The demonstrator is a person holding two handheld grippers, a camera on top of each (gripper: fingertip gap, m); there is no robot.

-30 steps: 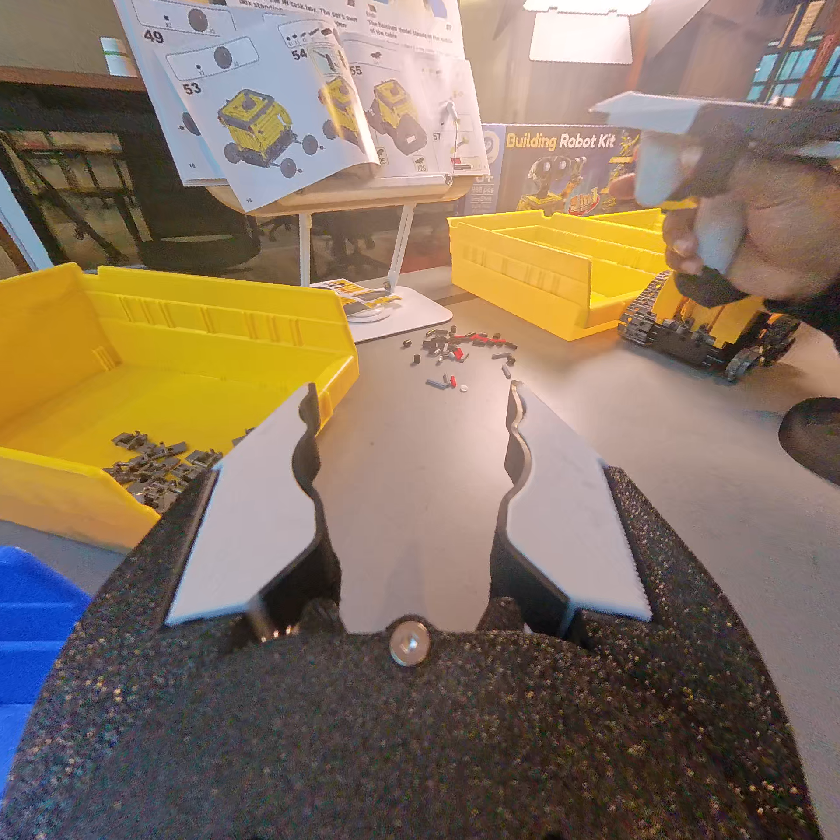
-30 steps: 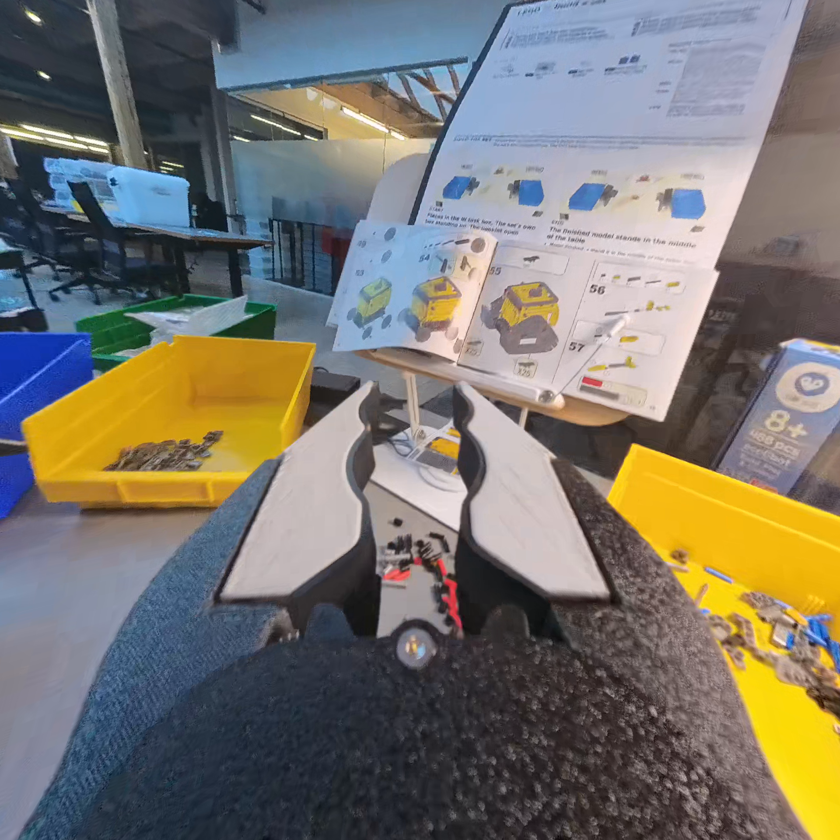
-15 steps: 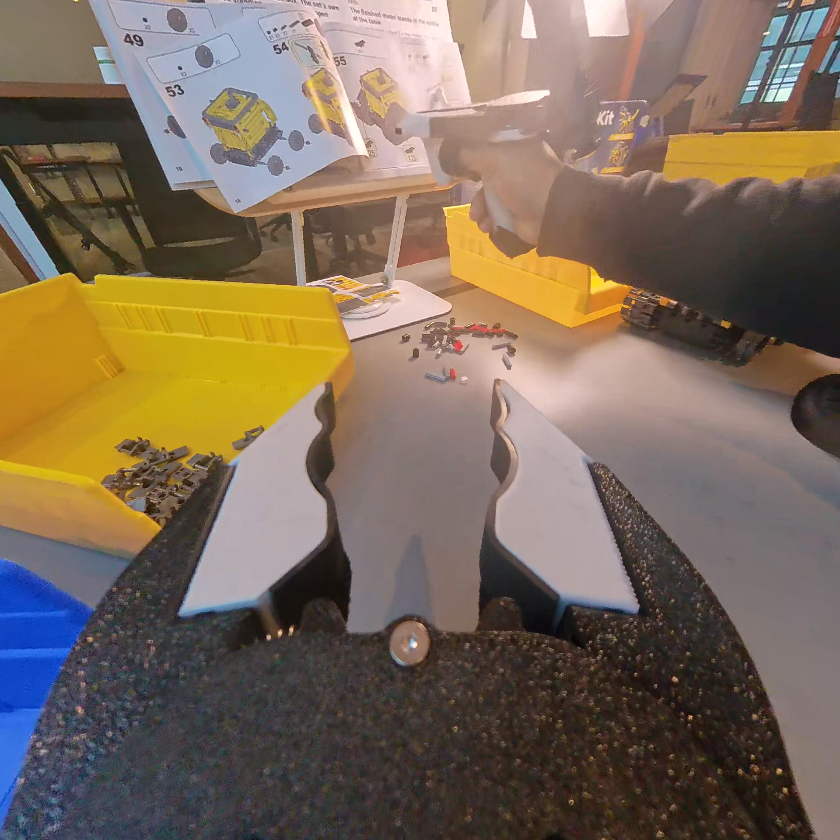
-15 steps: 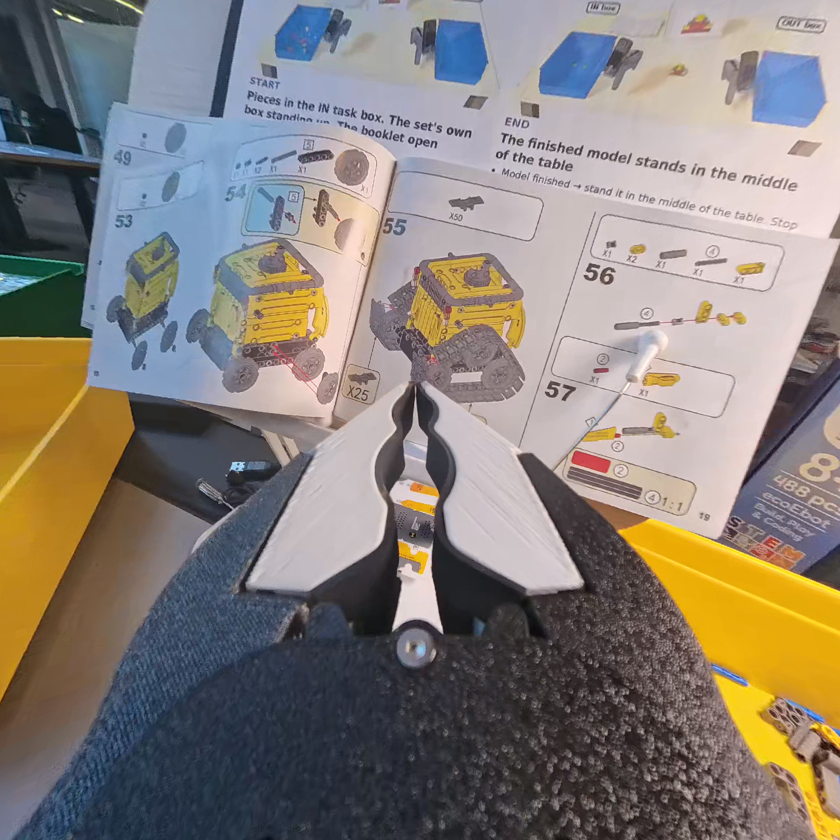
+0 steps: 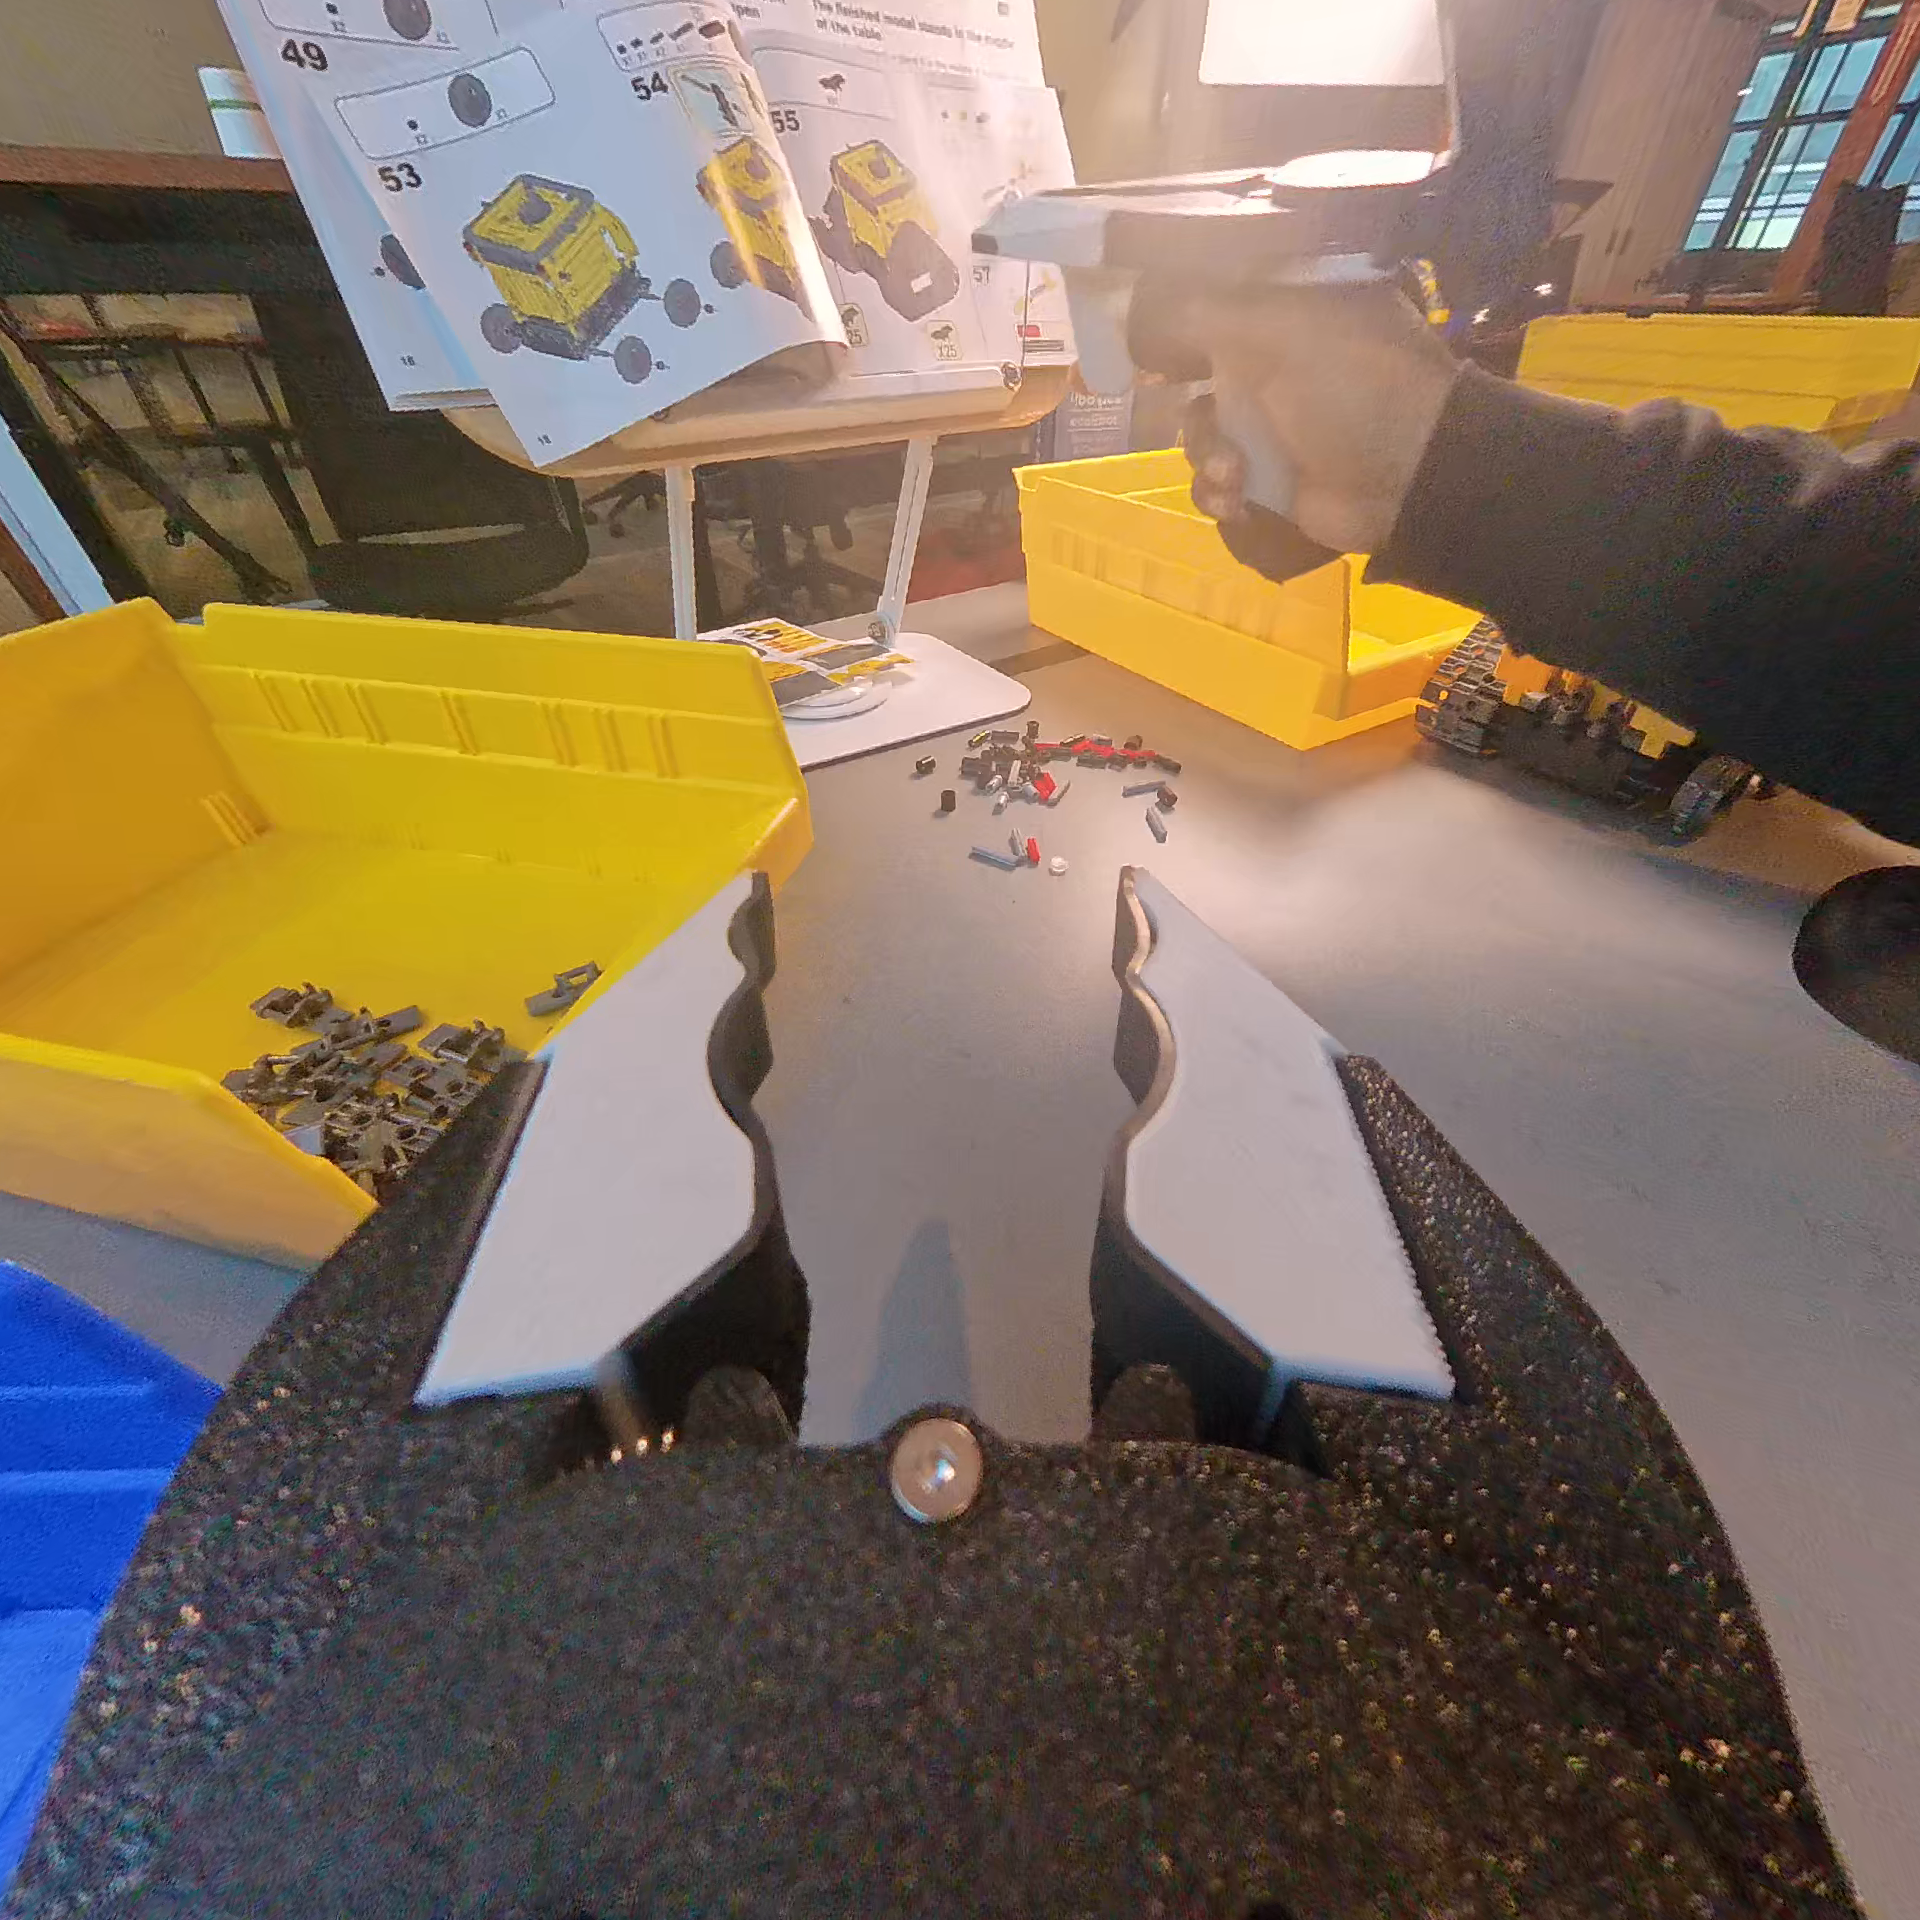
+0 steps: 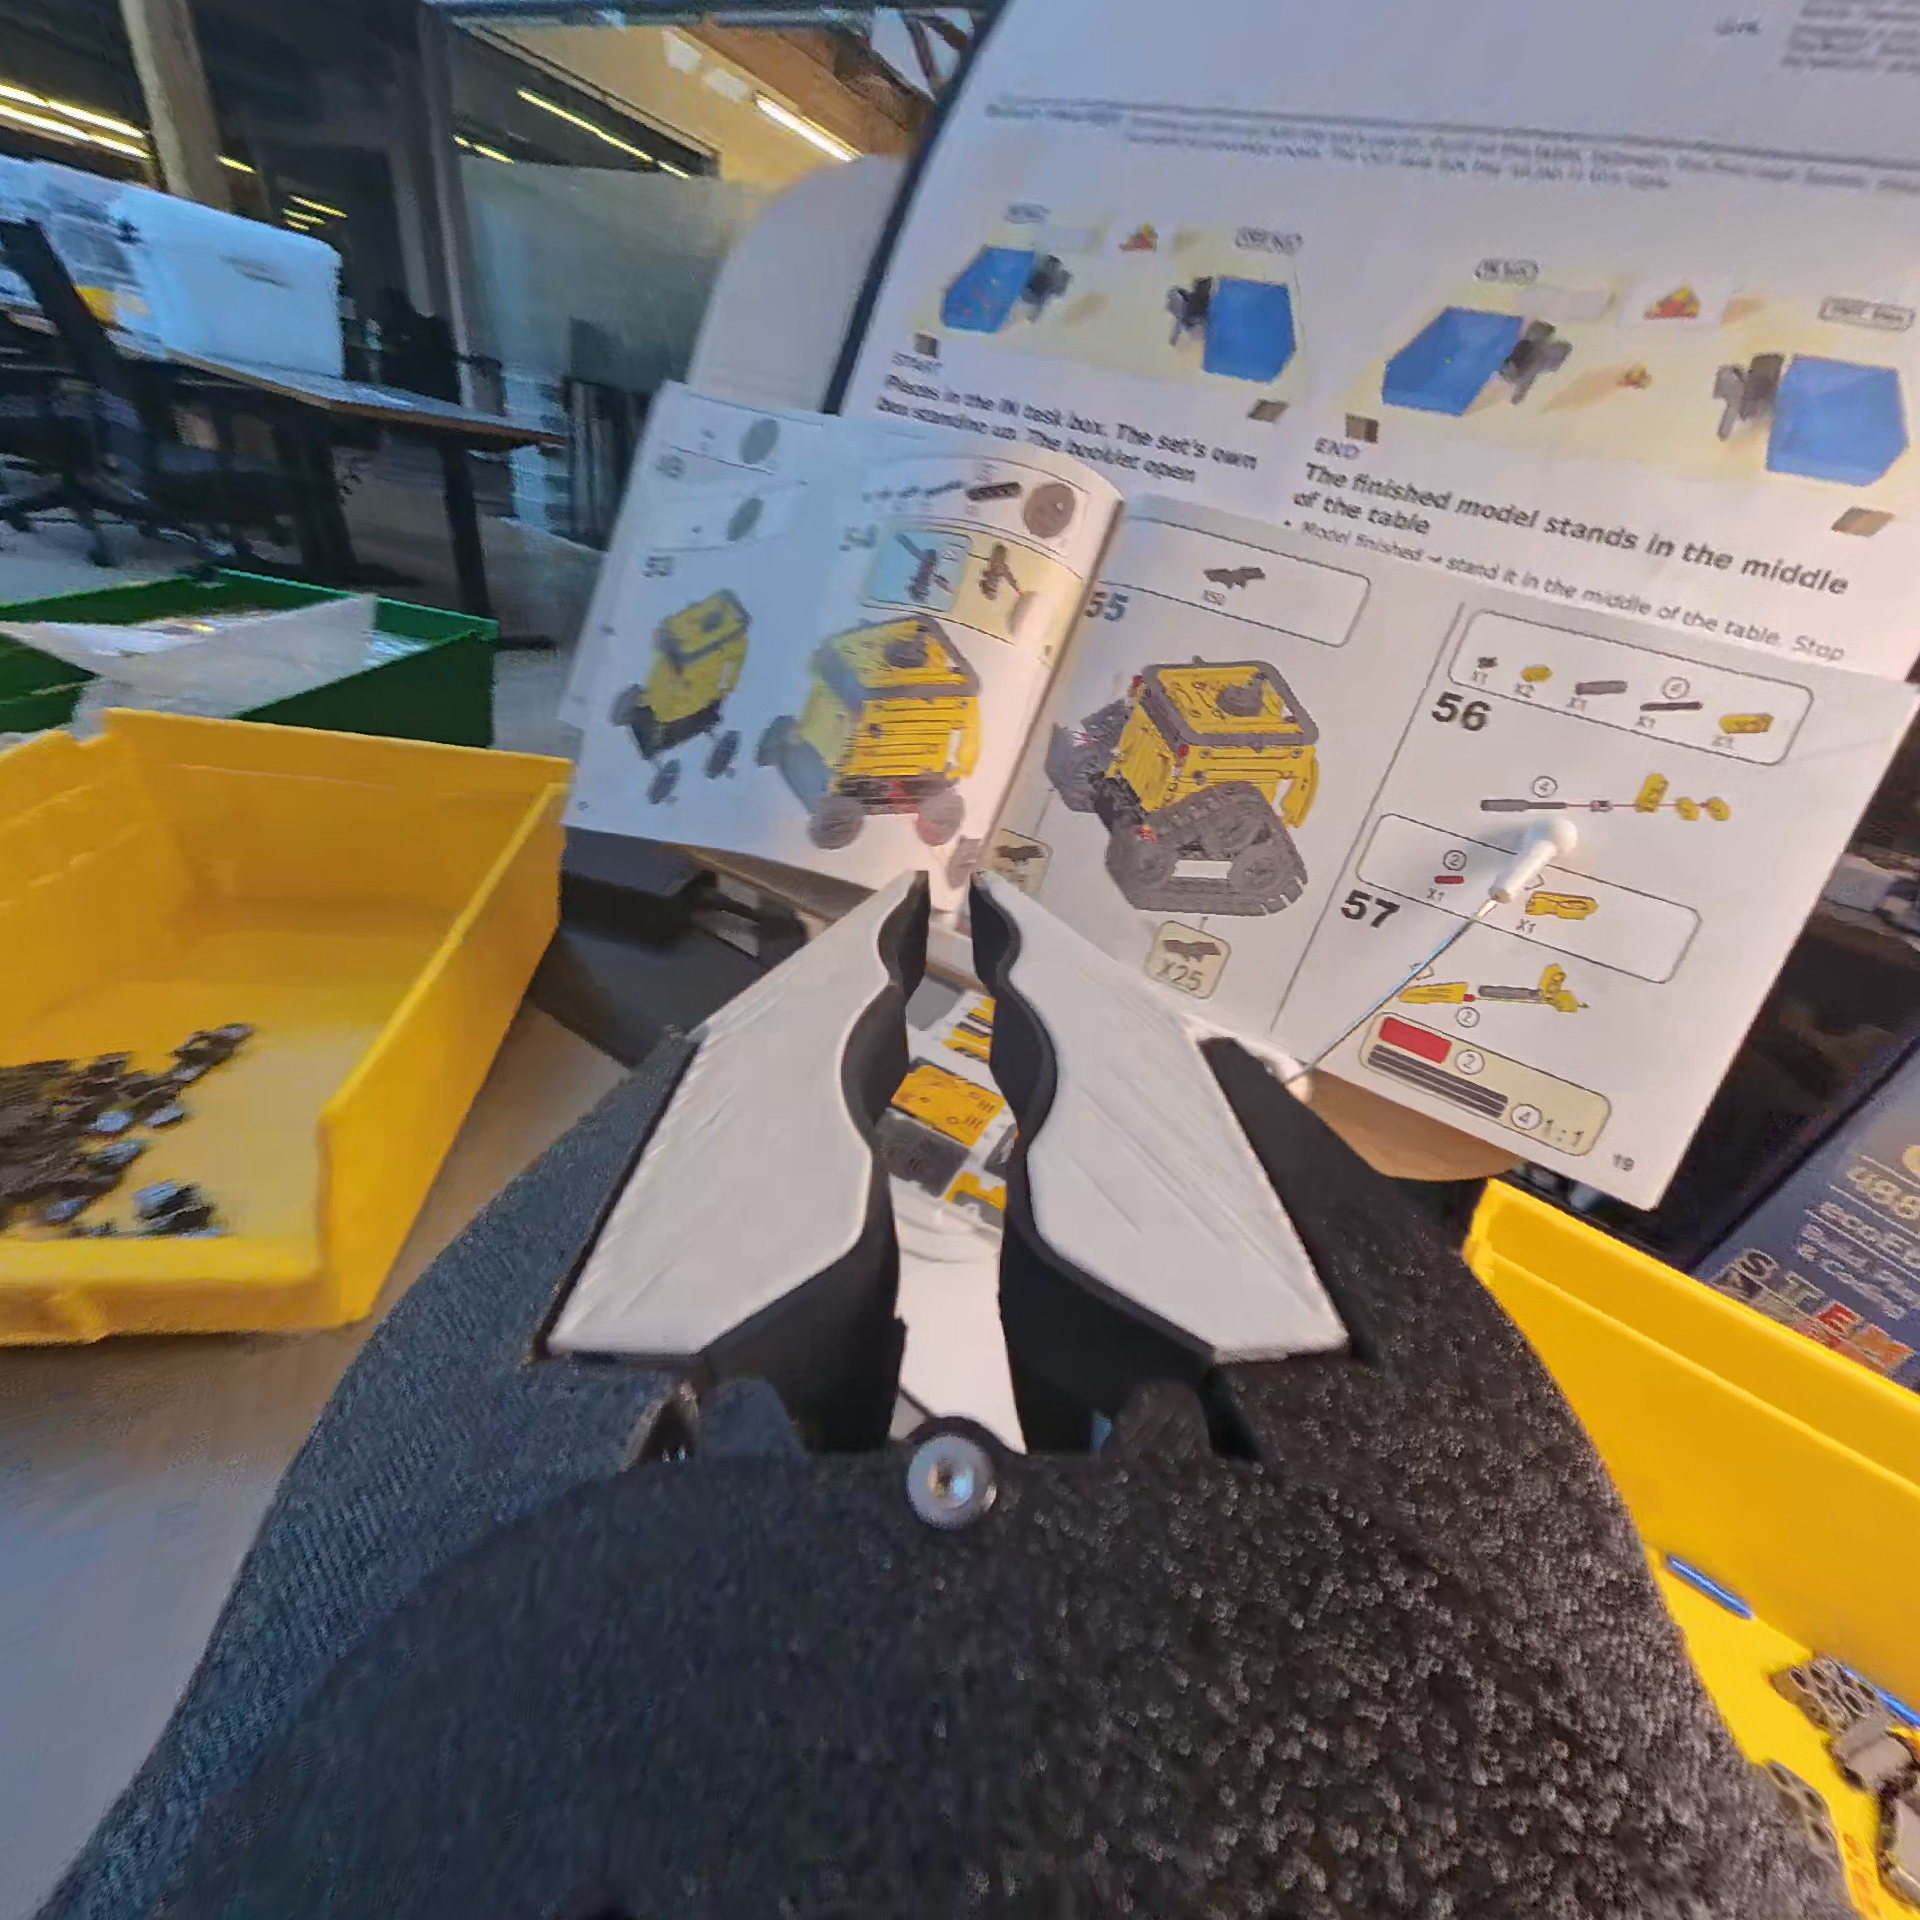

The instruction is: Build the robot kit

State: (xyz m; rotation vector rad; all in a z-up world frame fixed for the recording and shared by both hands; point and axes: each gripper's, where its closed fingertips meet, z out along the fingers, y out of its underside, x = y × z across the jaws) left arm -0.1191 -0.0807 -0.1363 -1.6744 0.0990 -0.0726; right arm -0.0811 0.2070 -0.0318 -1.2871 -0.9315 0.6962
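My left gripper (image 5: 943,883) is open and empty, held low over the grey table (image 5: 1455,1039). A scatter of small black, red and grey pieces (image 5: 1039,774) lies just beyond its tips. My right gripper (image 6: 948,885) is shut to a thin slit, with nothing visible between the tips. It is raised in front of the lower edge of an open instruction booklet (image 6: 1195,727), near the fold. The booklet (image 5: 582,239) rests on a stand. In the left wrist view the right gripper (image 5: 997,241) is held by a hand in a dark sleeve (image 5: 1662,561).
A yellow bin (image 5: 468,717) with grey pieces stands at the left. Another yellow bin (image 5: 1174,623) and a yellow tracked model (image 5: 1558,717) stand at the right. There are a blue bin (image 5: 62,1455), the white stand base (image 5: 935,696), a large sheet (image 6: 1455,312), a green bin (image 6: 436,665) and a kit box (image 6: 1849,1247). Tip to tip, the grippers are about 30 centimetres apart. Left tips and right tips are each some 35 centimetres from the yellow tracked model (image 5: 1558,717).
My right gripper went from partly open to shut, rose from over the piece pile up to the booklet, then drew back slightly. My left gripper narrowed a little and stayed over the table.
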